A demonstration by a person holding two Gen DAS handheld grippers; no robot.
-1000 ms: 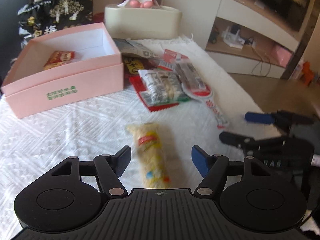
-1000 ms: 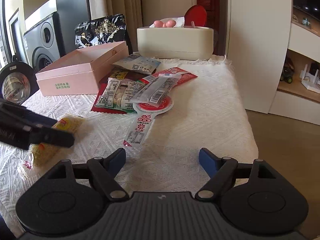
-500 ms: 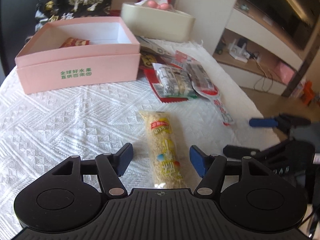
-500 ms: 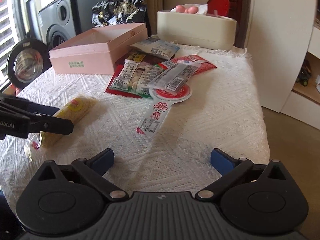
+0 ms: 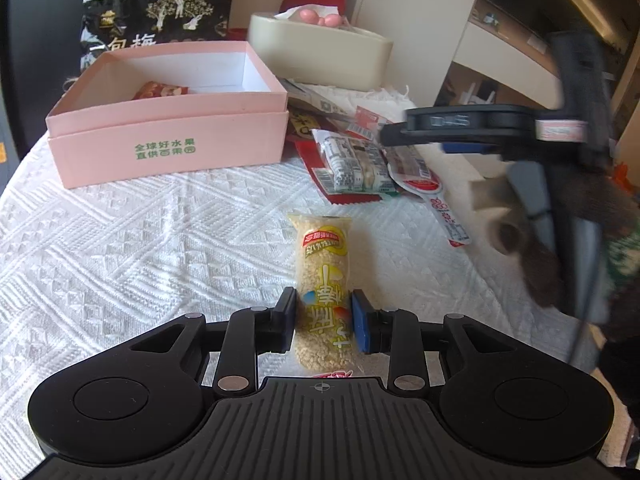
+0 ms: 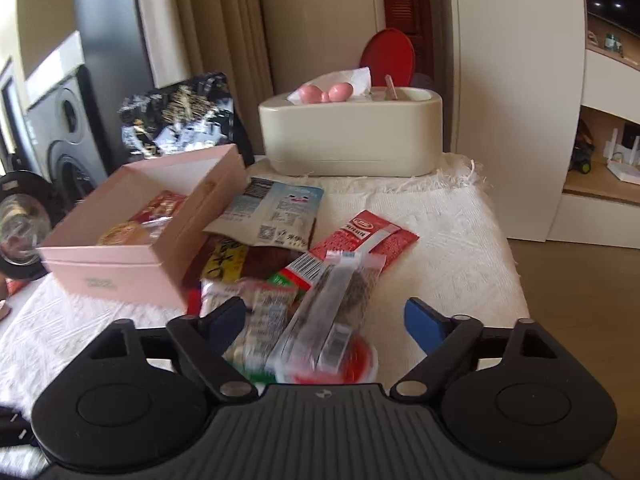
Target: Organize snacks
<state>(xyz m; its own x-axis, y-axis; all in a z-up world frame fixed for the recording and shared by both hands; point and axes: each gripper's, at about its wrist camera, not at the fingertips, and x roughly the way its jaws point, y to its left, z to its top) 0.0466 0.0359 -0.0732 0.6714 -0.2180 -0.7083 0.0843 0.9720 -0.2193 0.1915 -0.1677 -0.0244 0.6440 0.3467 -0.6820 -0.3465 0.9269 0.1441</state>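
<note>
My left gripper [image 5: 323, 322] is shut on a long yellow snack bar [image 5: 323, 264] that lies on the white cloth. The open pink box [image 5: 172, 136] stands behind it to the left, with a red packet inside [image 5: 160, 91]. My right gripper [image 6: 325, 320] is open and hovers over the snack pile: a clear packet [image 6: 336, 300], a red sachet [image 6: 364, 236] and a pale blue packet [image 6: 276, 212]. The pink box also shows in the right wrist view [image 6: 132, 256] with packets in it. The right gripper appears in the left wrist view [image 5: 472, 128] above the pile [image 5: 352, 160].
A beige tissue box [image 6: 352, 136] stands at the back of the table, and a black snack bag [image 5: 156, 16] leans behind the pink box. The table's right edge [image 6: 512, 272] drops to the wooden floor. Shelves stand at the far right.
My left gripper has closed on the yellow snack bar. My right gripper has moved forward and up over the snack pile, still open.
</note>
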